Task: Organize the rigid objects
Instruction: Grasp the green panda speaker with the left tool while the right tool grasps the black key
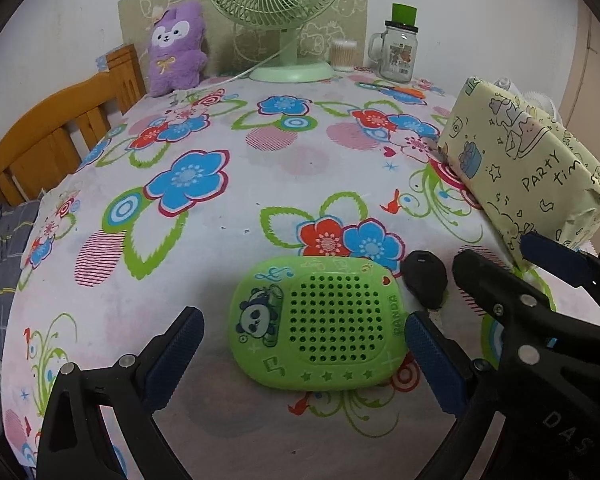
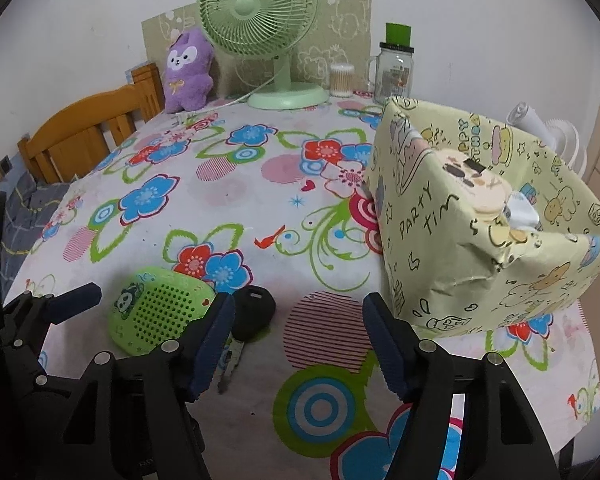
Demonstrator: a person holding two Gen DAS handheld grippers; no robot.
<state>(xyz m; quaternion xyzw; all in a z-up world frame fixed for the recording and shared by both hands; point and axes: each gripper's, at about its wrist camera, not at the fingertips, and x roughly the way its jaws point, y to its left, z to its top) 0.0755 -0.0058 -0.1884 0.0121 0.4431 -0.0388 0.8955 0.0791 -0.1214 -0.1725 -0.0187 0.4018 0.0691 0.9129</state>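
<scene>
Two grippers hover low, both open, holding nothing – left gripper (image 1: 300,354) straddles the green case (image 1: 316,326) lying flat on the table (image 1: 220,208), key (image 2: 250,314) just beside it. Case looks light, stiff, slick – grab its long edges

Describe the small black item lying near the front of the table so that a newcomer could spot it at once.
Start at the big paper-wrapped box on the floral tablecloth, then look toward the near edge to the green panda-print speaker. The black key lies right beside it: a dark rounded head with a metal blade, the only black thing among bright colours.
</scene>
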